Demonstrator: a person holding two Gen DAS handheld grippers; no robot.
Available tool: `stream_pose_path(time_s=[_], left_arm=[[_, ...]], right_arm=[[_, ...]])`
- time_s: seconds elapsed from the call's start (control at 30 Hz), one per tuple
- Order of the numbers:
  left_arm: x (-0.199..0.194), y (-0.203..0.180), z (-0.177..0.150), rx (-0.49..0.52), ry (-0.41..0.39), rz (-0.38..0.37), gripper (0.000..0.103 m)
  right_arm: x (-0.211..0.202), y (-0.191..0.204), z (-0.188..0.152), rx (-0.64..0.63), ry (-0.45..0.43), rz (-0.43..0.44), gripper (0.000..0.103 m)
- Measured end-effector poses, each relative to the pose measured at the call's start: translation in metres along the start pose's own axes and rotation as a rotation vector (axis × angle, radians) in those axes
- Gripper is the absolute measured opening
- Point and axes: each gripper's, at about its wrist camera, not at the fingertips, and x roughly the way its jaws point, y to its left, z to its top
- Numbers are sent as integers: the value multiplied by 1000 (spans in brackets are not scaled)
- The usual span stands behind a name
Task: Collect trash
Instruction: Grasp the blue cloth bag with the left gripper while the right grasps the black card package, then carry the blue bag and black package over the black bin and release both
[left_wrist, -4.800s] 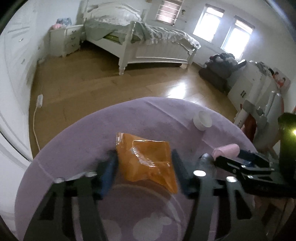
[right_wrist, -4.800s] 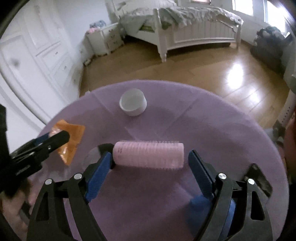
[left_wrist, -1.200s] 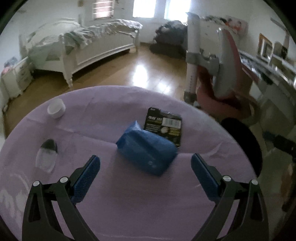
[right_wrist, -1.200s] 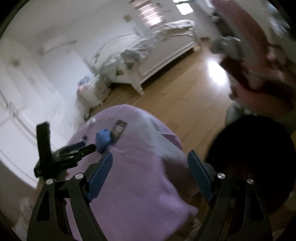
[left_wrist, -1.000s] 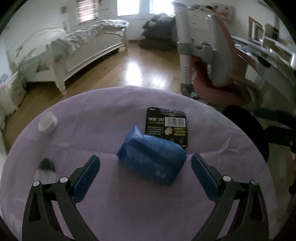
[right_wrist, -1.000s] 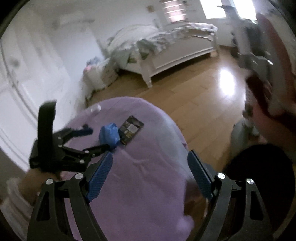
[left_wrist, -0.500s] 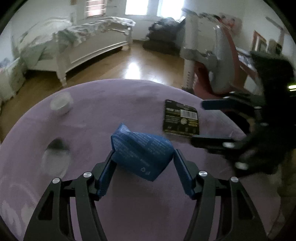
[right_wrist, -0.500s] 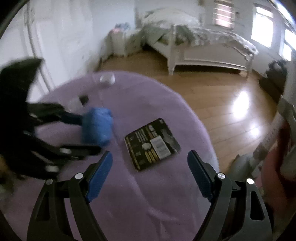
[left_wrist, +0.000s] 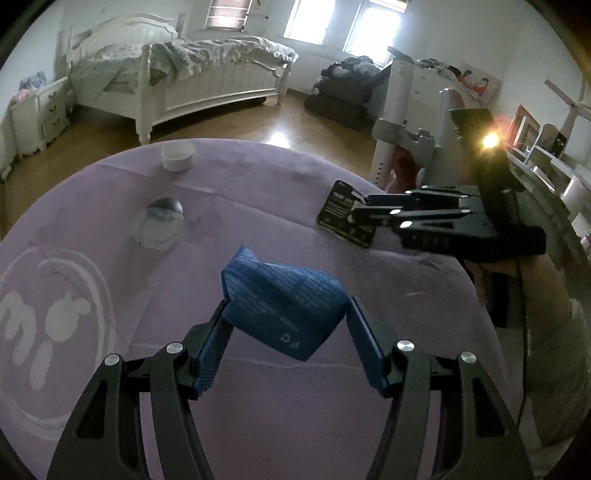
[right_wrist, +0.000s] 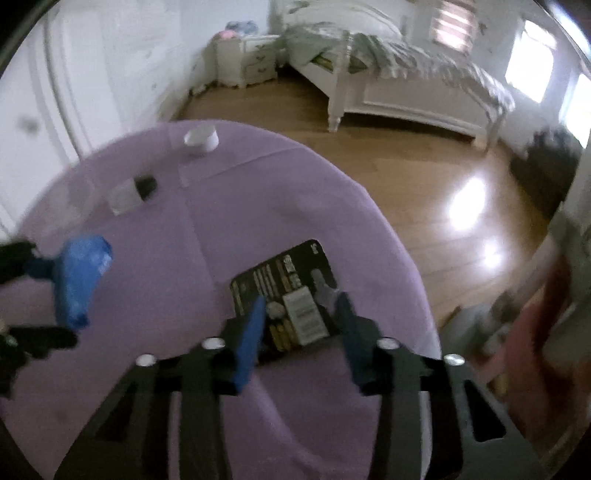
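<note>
Both claws have just been closing; left claw (left_wrist: 286, 334) now clamps the blue packet (left_wrist: 282, 310) at lower centre; right claw (right_wrist: 301, 325) pinches the black card (right_wrist: 291, 295) mid-frame on the table (left_wrist: 110, 206); thin card may slip free when lifted.

About 5 seconds ago the left gripper (left_wrist: 286, 334) framed an orange wrapper and the right gripper (right_wrist: 299, 326) a pink roller; both items are gone from the purple table (left_wrist: 258, 206). 1 second ago the left jaws stood wide around the blue packet (left_wrist: 282, 306) lying on the cloth; now their pads press its 2 ends. The right gripper, then off beyond the table edge, has just closed its jaws on the black card package (right_wrist: 291, 295), which in the left wrist view looks tipped up off the cloth.
</note>
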Motion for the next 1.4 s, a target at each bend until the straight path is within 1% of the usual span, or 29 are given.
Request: stream_pose_path(time_s=[0.07,0.13,0.17,0.2,0.23,0.27,0.3,0.33,0.37,0.4,0.43,0.47,0.57,0.6,0.63,0.67,0.73,0.83,0.9,0.97,1.0,1.07,1.1,1.17,1.27,1.37,1.4], left_arm=[[-5,-4,-5,-3,-8,-17,62],[-8,-11,-8,2,-9,-24,62],[-8,-14,-9,5,-11,-25,62],[-10,-18,-11,8,-13,-27,62],[-10,-19,-11,8,-14,-30,62],[-10,-20,-11,6,-17,-31,62],[-12,-23,-13,3,-20,-32,62],[-13,-24,-15,0,-21,-32,62],[-14,-25,-18,-5,-21,-30,63],[-15,-26,-20,-10,-19,-28,63],[-16,-26,-22,-14,-17,-25,63],[-17,-27,-24,-16,-15,-20,63],[-23,-26,-31,-26,-17,-6,63],[-26,-25,-32,-34,-20,-3,63],[-27,-24,-33,-38,-23,-1,63],[-29,-23,-33,-42,-26,0,63],[-34,-22,-36,-47,-32,4,63],[-39,-23,-40,-48,-37,3,63],[-41,-22,-41,-55,-41,1,63],[-44,-20,-41,-66,-50,-5,63],[-45,-20,-41,-69,-55,-8,63],[-48,-23,-39,-67,-68,-17,63],[-50,-26,-35,-61,-78,-23,63],[-52,-33,-30,-48,-92,-36,63],[-51,-55,-14,-11,-109,-69,63],[-43,-84,0,38,-120,-108,63],[-37,-99,8,59,-121,-134,63]], right_arm=[[-12,-9,-8,45,-15,26,24],[-22,-10,-16,72,-33,75,24],[-27,-10,-20,75,-48,131,24],[-31,-10,-22,78,-56,157,24],[-34,-11,-23,85,-63,159,28],[-36,-9,-22,87,-65,147,48],[-37,-8,-22,90,-64,131,59],[-37,-8,-22,99,-68,131,78],[-36,-7,-21,110,-76,145,81],[-31,-7,-19,118,-68,164,81],[-27,-5,-18,112,-45,156,81],[-18,0,-16,92,-10,127,81],[-8,24,-13,9,34,91,81],[-3,33,-14,-24,44,65,80],[-3,41,-15,-53,31,37,69],[-3,44,-14,-45,35,55,64],[-5,48,-14,-27,43,45,57],[-9,51,-22,8,32,51,56],[-19,48,-31,71,12,111,56],[-35,42,-37,133,-23,170,56],[-49,37,-45,186,-63,220,56],[-70,30,-56,257,-117,287,56],[-86,23,-65,309,-160,330,56],[-112,12,-78,376,-228,373,56],[-159,-13,-104,481,-359,412,56],[-199,-43,-132,568,-460,406,56],[-208,-53,-140,591,-480,399,56]])
